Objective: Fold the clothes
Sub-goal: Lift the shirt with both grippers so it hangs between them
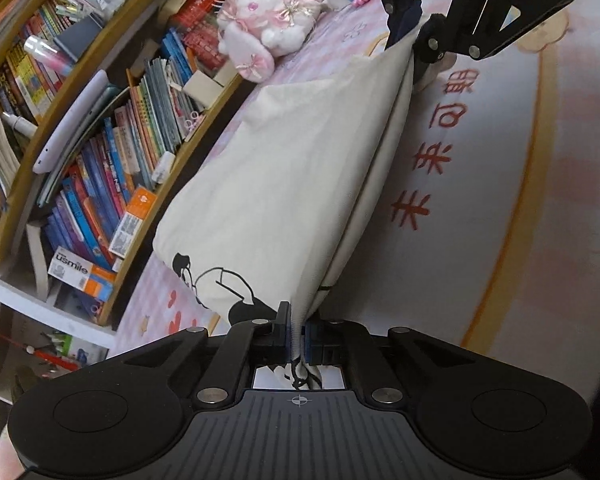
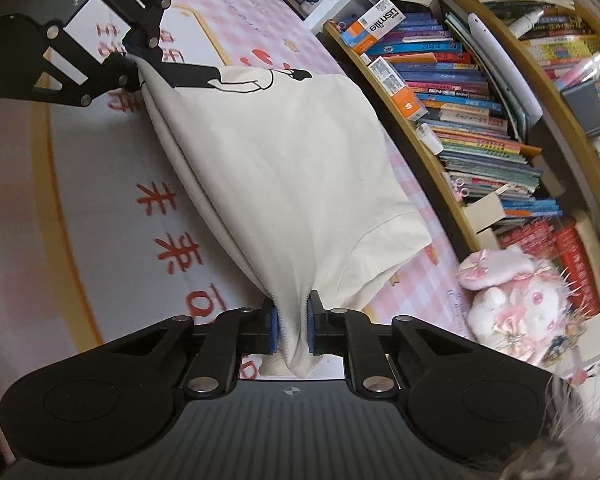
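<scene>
A cream T-shirt [image 1: 284,184] with a black line drawing lies folded lengthwise on the bed and is stretched between both grippers. My left gripper [image 1: 298,336] is shut on the printed end of the shirt, the cloth pinched between its blue pads. At the top of the left wrist view, the right gripper [image 1: 414,26] holds the far end. In the right wrist view the same T-shirt [image 2: 284,168] runs away from my right gripper [image 2: 292,326], which is shut on a bunched edge of it. The left gripper [image 2: 134,62] shows at the upper left, gripping the printed end.
The bed cover [image 1: 480,184] is pink and white with red characters and a yellow ring. A bookshelf [image 1: 100,128] packed with books runs along the bed's side. A pink plush toy [image 1: 264,28] sits on the bed by the shelf; the plush toy [image 2: 516,300] appears again beside my right gripper.
</scene>
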`<state>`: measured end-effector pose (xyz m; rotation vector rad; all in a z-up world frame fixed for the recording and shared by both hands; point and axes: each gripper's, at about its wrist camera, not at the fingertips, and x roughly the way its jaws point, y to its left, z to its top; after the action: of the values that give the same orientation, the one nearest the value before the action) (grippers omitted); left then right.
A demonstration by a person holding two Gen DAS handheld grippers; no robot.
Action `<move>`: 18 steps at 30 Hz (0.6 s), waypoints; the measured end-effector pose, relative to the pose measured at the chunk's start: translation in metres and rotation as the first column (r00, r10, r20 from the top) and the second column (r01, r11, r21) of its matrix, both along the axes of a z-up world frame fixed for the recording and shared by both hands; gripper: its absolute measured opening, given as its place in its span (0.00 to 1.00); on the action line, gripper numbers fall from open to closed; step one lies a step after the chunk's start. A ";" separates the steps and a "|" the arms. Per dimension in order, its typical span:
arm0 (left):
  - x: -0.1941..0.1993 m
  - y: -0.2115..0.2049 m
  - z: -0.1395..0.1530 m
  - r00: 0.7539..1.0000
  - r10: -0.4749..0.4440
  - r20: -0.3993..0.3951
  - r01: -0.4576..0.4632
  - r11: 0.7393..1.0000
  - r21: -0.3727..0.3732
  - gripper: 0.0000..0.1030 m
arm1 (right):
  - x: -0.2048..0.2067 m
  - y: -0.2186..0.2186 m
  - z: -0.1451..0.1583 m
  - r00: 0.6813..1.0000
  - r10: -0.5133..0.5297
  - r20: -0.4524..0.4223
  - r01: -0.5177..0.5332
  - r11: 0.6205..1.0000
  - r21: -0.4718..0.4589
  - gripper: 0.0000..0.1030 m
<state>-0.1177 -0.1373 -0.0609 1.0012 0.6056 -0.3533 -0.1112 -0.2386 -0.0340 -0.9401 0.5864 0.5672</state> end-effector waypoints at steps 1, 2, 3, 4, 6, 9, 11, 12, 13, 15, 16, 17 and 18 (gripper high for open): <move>-0.004 0.001 0.006 1.000 -0.002 -0.014 0.002 1.000 -0.009 0.05 | -0.002 -0.001 0.004 1.000 0.005 -0.018 -0.005 1.000 0.009 0.11; -0.008 0.001 0.012 0.999 -0.002 -0.034 0.002 1.000 -0.020 0.05 | -0.005 -0.002 0.009 0.999 0.012 -0.039 -0.011 1.000 0.017 0.11; -0.013 0.002 0.018 0.999 -0.005 -0.053 0.003 1.000 -0.031 0.05 | -0.007 -0.004 0.014 0.998 0.020 -0.066 -0.019 0.999 0.026 0.11; -0.019 0.002 0.023 0.998 -0.010 -0.069 0.008 0.999 -0.040 0.05 | -0.009 -0.005 0.020 0.995 0.027 -0.095 -0.024 0.999 0.038 0.11; -0.031 0.002 0.034 0.995 -0.021 -0.101 0.015 0.998 -0.060 0.05 | -0.014 -0.010 0.035 0.988 0.031 -0.155 -0.019 0.997 0.078 0.11; -0.050 0.002 0.050 0.990 -0.030 -0.137 0.018 0.996 -0.093 0.05 | -0.027 -0.016 0.053 0.974 0.043 -0.222 -0.017 0.993 0.121 0.11; -0.058 0.002 0.059 0.989 -0.024 -0.143 0.008 0.994 -0.111 0.05 | -0.038 -0.020 0.063 0.964 0.060 -0.259 -0.025 0.991 0.135 0.11; -0.061 0.002 0.063 0.990 -0.018 -0.142 0.001 0.993 -0.119 0.05 | -0.043 -0.022 0.067 0.959 0.067 -0.277 -0.028 0.989 0.142 0.11; -0.064 0.002 0.067 0.990 -0.013 -0.142 -0.006 0.992 -0.128 0.05 | -0.049 -0.023 0.070 0.954 0.072 -0.292 -0.028 0.988 0.151 0.11; -0.068 0.003 0.076 0.991 0.001 -0.132 -0.020 0.990 -0.140 0.05 | -0.057 -0.026 0.076 0.948 0.078 -0.308 -0.026 0.985 0.172 0.11; -0.068 0.004 0.080 0.992 0.009 -0.124 -0.027 0.989 -0.145 0.05 | -0.060 -0.026 0.080 0.948 0.083 -0.309 -0.027 0.983 0.182 0.11; -0.067 0.004 0.085 0.994 0.015 -0.112 -0.032 0.988 -0.149 0.05 | -0.062 -0.027 0.085 0.949 0.086 -0.303 -0.028 0.981 0.190 0.11; -0.066 0.004 0.089 0.995 0.020 -0.099 -0.036 0.988 -0.153 0.05 | -0.065 -0.027 0.089 0.952 0.088 -0.293 -0.030 0.980 0.196 0.10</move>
<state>-0.1836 -0.1334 0.0283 0.8299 0.6696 -0.4196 -0.1759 -0.2661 0.0554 -0.6961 0.7634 0.8145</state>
